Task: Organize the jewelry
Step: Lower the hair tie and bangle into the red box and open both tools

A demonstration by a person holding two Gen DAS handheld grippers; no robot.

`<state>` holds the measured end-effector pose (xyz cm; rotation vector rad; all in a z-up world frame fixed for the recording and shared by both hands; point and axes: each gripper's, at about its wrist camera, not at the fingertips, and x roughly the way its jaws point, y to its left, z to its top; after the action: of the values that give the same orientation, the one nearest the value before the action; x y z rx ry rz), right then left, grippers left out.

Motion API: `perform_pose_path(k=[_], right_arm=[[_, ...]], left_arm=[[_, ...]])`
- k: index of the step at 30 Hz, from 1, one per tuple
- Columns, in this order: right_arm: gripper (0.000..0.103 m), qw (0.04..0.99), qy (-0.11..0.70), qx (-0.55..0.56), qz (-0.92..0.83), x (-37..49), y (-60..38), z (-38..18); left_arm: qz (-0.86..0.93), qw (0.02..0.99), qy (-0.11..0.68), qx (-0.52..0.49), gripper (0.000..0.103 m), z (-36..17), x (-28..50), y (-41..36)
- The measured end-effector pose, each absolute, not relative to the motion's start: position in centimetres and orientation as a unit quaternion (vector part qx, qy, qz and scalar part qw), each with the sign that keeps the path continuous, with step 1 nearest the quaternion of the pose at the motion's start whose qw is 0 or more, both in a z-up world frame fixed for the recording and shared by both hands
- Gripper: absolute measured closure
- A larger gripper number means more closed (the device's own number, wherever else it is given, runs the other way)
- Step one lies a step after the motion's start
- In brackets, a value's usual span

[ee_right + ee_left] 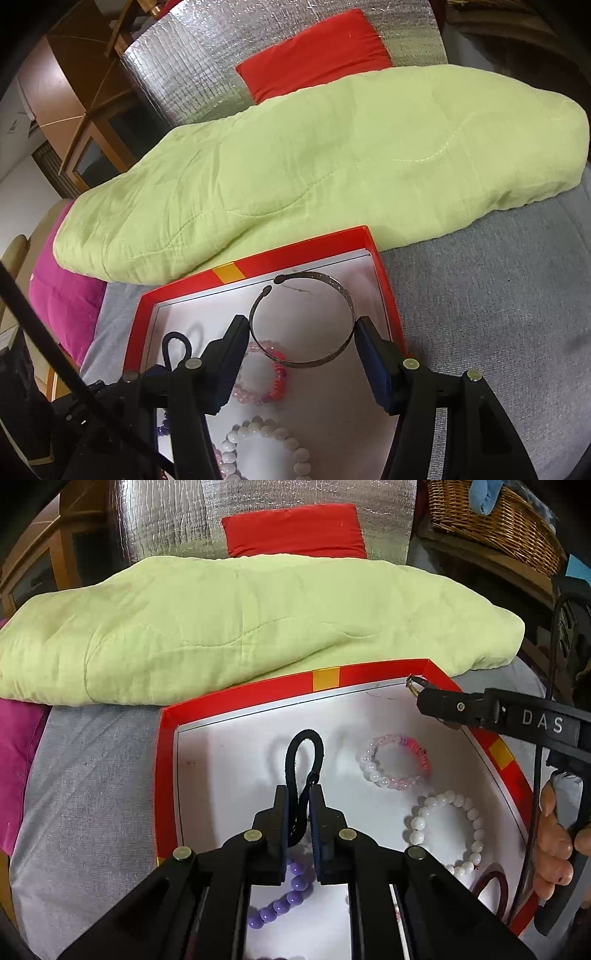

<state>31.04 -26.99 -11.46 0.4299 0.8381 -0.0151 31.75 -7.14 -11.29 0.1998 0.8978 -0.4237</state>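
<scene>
A red box (164, 760) with a white floor lies on a grey cloth. My left gripper (298, 801) is shut on a black cord loop (306, 753) above the box floor. My right gripper (301, 341) is shut on a silver cuff bangle (338, 284), held across its width over the box's far right corner (373, 251). In the box lie a pink-and-white bead bracelet (395, 762), a white bead bracelet (448, 830), a purple bead strand (284, 901) and a dark red loop (493, 886). The right gripper (415, 686) also shows in the left wrist view.
A folded light-green quilt (240, 627) lies just behind the box. A red cushion (295, 530) and silver foil sheet (177, 517) are further back. A pink cushion (59, 299) sits left, a wicker basket (495, 520) upper right, wooden furniture (88, 122) at left.
</scene>
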Motion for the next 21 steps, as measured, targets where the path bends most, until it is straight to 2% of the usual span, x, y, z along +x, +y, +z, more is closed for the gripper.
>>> perform_pose_path(k=[21], right_arm=[[0.040,0.887,0.408,0.215,-0.031,32.1,-26.9,-12.0]], left_arm=[[-0.184,0.872,0.439,0.117,0.091,-12.2,32.0,-7.7]])
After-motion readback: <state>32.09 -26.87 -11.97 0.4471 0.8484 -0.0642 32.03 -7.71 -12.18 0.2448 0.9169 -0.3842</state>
